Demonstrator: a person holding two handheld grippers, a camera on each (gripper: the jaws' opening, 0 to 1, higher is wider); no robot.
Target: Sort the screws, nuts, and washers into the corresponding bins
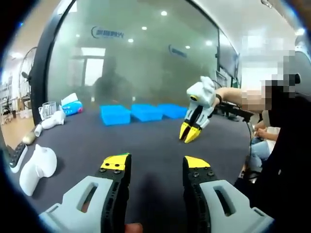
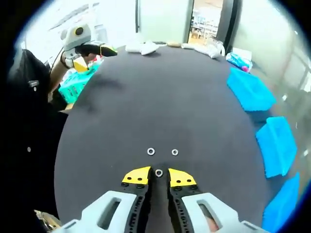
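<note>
Three small metal rings lie on the dark table (image 2: 146, 107): one washer (image 2: 159, 173) sits right at the tips of my right gripper (image 2: 159, 176), whose jaws stand a narrow gap apart around it without touching it. Two more rings (image 2: 151, 151) (image 2: 175, 152) lie just beyond. Three blue bins (image 2: 250, 90) (image 2: 277, 145) (image 2: 286, 204) line the table's right edge. In the left gripper view those bins (image 1: 115, 115) (image 1: 146, 112) (image 1: 172, 110) stand at the far side, and the right gripper (image 1: 190, 133) points down at the table. My left gripper (image 1: 155, 162) hangs open and empty above the table.
White objects (image 1: 36, 167) (image 1: 51, 121) and a remote (image 1: 17, 156) lie at the table's left edge. A tissue pack (image 1: 72, 104) and a clear cup (image 1: 47, 109) stand near the bins. A glass wall rises behind them. A person's dark sleeve (image 1: 282, 165) borders the right.
</note>
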